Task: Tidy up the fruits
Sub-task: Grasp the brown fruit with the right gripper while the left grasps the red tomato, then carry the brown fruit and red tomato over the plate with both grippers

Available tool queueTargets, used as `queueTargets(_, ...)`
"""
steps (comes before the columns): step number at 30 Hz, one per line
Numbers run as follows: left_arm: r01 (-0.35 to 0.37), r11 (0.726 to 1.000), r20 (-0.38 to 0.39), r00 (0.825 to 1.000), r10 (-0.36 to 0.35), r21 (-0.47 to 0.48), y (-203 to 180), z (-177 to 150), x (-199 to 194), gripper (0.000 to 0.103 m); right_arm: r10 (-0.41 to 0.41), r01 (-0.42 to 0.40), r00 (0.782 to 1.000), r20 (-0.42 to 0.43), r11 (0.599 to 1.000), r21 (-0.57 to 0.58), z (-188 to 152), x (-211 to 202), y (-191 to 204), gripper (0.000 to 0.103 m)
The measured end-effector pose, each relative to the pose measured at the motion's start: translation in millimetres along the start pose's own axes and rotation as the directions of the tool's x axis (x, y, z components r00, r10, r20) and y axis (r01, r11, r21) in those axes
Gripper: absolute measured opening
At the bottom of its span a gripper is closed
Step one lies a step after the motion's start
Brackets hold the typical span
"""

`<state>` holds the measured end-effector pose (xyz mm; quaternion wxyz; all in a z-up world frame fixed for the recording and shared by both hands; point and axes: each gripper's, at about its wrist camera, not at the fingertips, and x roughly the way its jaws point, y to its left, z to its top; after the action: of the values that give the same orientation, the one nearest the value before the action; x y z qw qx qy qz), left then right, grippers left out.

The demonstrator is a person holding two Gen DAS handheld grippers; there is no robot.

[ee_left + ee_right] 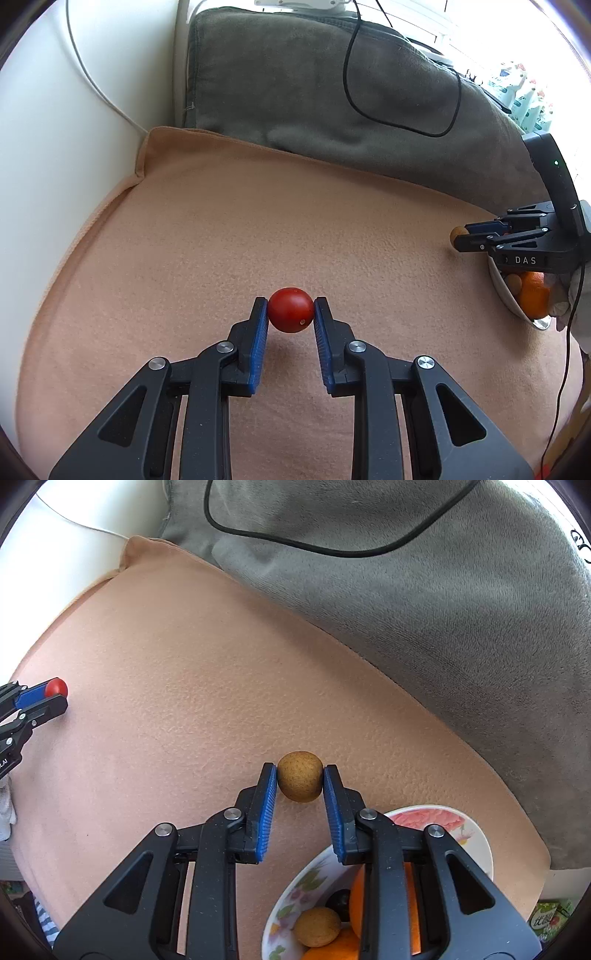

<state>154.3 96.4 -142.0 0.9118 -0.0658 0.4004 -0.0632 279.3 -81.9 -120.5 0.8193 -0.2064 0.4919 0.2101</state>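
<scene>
- Both pickups look made: the left gripper (pixel 290 314) is clamped on a red cherry tomato (pixel 290 310), the right gripper (pixel 300 782) on a small brown fruit (pixel 300 781), both just over the peach blanket (pixel 258 221).
- Next, I'd say, each fruit needs carrying to the bowl (pixel 476 834) and letting go above it.
- The flowered bowl sits at five o'clock of the right gripper, holding oranges (pixel 413 904), another brown fruit (pixel 317 926) and something dark.

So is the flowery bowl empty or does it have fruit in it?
It has fruit. The bowl holds oranges, a brown fruit and something dark.
</scene>
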Motion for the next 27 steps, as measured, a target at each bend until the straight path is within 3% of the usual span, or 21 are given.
queueTargets(15, 0.051, 0.997, 0.063, 0.997, -0.055, 0.049, -36.7, 5.6, -34.0, 0.023, 0.082, -0.087, 0.987, 0.139, 0.996, 0.032, -23.1, -56.4, 12.0, 0.027)
queueTargets(27, 0.113, 0.987, 0.088, 0.988, -0.123, 0.111, -80.6, 11.6, -47.2, 0.023, 0.092, -0.133, 0.958, 0.27, 0.982, 0.136, -72.2, -110.7, -19.2, 0.027)
